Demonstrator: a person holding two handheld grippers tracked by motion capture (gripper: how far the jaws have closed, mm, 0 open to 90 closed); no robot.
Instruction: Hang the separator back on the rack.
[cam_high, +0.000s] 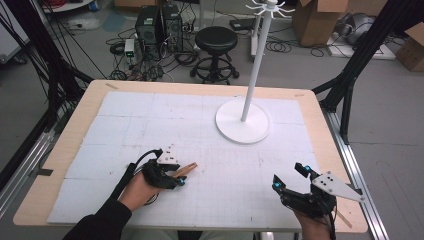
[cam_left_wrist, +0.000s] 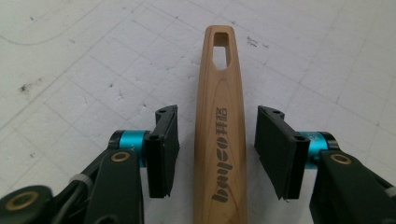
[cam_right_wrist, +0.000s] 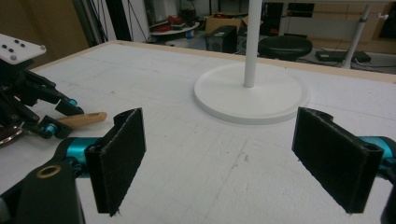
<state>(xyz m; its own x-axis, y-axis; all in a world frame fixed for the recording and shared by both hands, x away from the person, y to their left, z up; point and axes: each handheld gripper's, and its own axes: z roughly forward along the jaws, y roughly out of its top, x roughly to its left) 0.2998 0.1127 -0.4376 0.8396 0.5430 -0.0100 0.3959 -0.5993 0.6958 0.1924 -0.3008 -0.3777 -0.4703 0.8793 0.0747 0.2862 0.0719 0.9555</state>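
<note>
A wooden utensil handle (cam_left_wrist: 219, 140) with a slot at its far end and dark printed lettering lies flat on the white gridded mat. My left gripper (cam_left_wrist: 218, 113) straddles it, and a gap shows between each pad and the wood, so nothing presses on it. From above, the handle (cam_high: 187, 169) pokes out to the right of the left gripper (cam_high: 176, 176) at the mat's near left. My right gripper (cam_high: 288, 175) hovers wide open at the near right with nothing between its jaws. The right gripper view (cam_right_wrist: 219, 121) also takes in the left gripper (cam_right_wrist: 58, 116) and the handle (cam_right_wrist: 86, 119).
A white stand with a round base (cam_high: 243, 126) and a tall pole (cam_high: 252, 65) rises on the far right of the mat. The wooden table edge (cam_high: 60, 150) frames the mat. A black stool (cam_high: 216, 40), computers and boxes sit on the floor beyond.
</note>
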